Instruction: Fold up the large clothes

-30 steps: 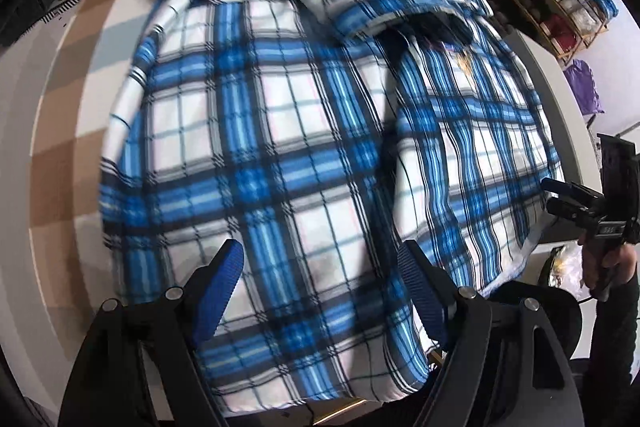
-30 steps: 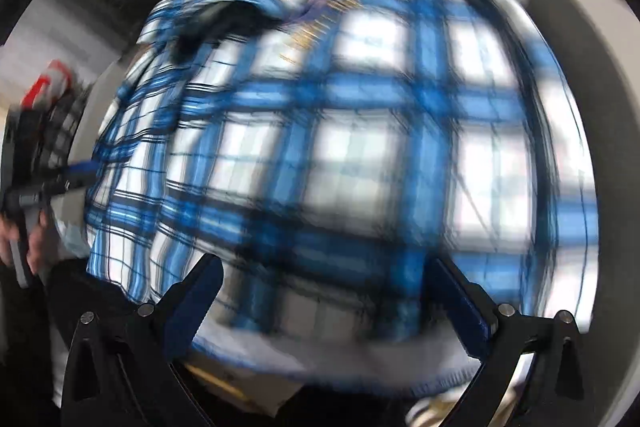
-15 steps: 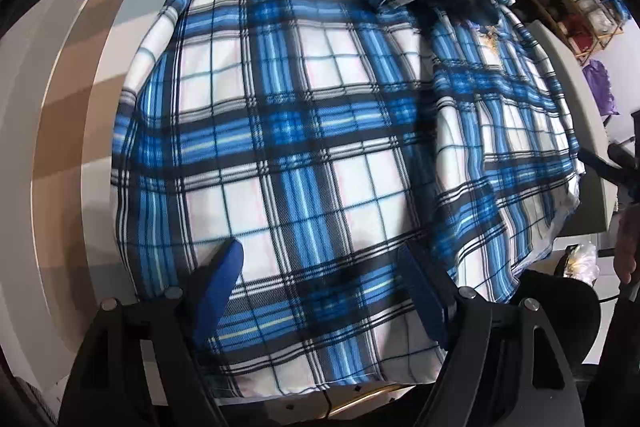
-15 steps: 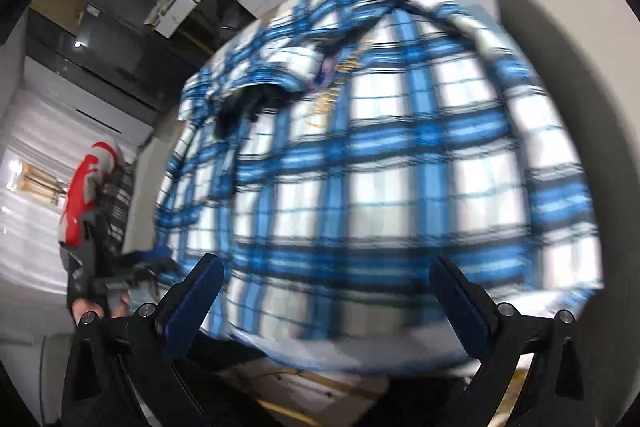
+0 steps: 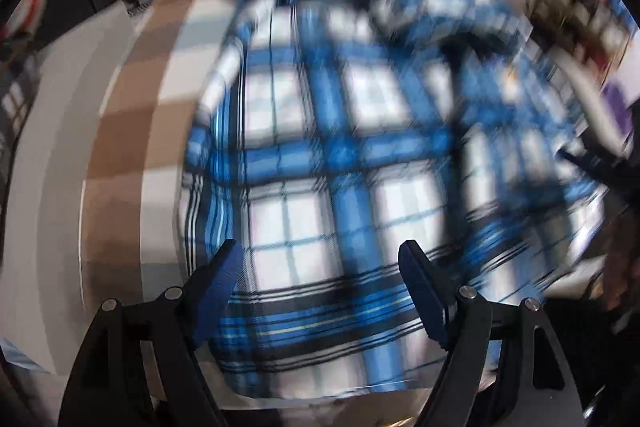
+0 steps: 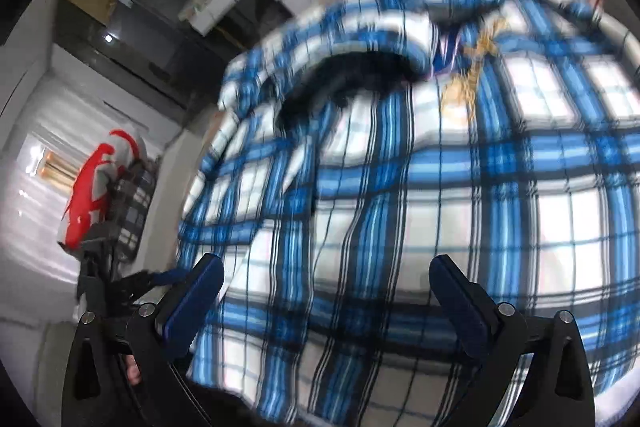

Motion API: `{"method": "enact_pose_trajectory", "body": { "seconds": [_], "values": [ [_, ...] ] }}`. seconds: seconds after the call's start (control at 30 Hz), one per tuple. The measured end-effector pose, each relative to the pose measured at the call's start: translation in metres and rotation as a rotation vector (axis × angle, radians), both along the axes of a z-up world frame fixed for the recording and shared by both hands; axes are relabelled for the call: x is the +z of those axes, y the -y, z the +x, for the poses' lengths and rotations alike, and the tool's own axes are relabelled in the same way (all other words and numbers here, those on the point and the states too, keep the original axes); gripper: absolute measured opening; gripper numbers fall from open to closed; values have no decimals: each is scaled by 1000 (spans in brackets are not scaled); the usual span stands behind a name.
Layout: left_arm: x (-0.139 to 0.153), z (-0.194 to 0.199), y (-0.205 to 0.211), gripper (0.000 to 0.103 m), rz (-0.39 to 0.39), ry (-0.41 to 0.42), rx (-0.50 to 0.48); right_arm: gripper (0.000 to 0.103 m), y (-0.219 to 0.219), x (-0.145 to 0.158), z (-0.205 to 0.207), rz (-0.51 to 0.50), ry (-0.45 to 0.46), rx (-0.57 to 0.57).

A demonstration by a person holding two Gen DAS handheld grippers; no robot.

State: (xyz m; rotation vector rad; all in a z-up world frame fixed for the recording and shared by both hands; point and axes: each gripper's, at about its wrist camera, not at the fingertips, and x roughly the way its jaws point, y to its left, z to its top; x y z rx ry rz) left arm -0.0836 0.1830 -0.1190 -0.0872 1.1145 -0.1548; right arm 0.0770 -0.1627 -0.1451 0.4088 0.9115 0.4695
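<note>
Blue rubber pads line both tools, and on each the jaws stand wide apart with nothing between them. The left gripper hovers over the near hem of the blue, white and black plaid flannel shirt, which lies spread on the brown and white checked tablecloth. The right gripper hangs over the same hem further along, toward the shirt's open front. Compared with half a second ago, both views have smeared with motion and the shirt fills more of the right one, so both hands seem to be closing on the hem; the cloth itself looks unmoved. That suggests the fold is not yet begun and a two-point pinch is next. Beyond the hem, the dark collar opening gapes, and past the shirt's far edge a blurred shelf rack stands.
</note>
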Motion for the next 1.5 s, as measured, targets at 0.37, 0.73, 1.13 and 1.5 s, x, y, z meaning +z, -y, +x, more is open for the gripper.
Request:
{"method": "enact_pose_trajectory", "body": {
  "seconds": [0.37,0.73,1.13,1.5],
  "values": [
    [77,-46,35,77,184,362,8,103,20,58,-49,3,362,-79],
    [73,-40,32,77,196,395,63,103,34,64,-54,41,370,-133],
    [32,-31,-51,90,87,168,201,103,-8,76,-77,-103,506,-42],
    [2,-19,-60,90,-152,-49,64,103,-12,70,-74,-91,473,5]
  ]
}}
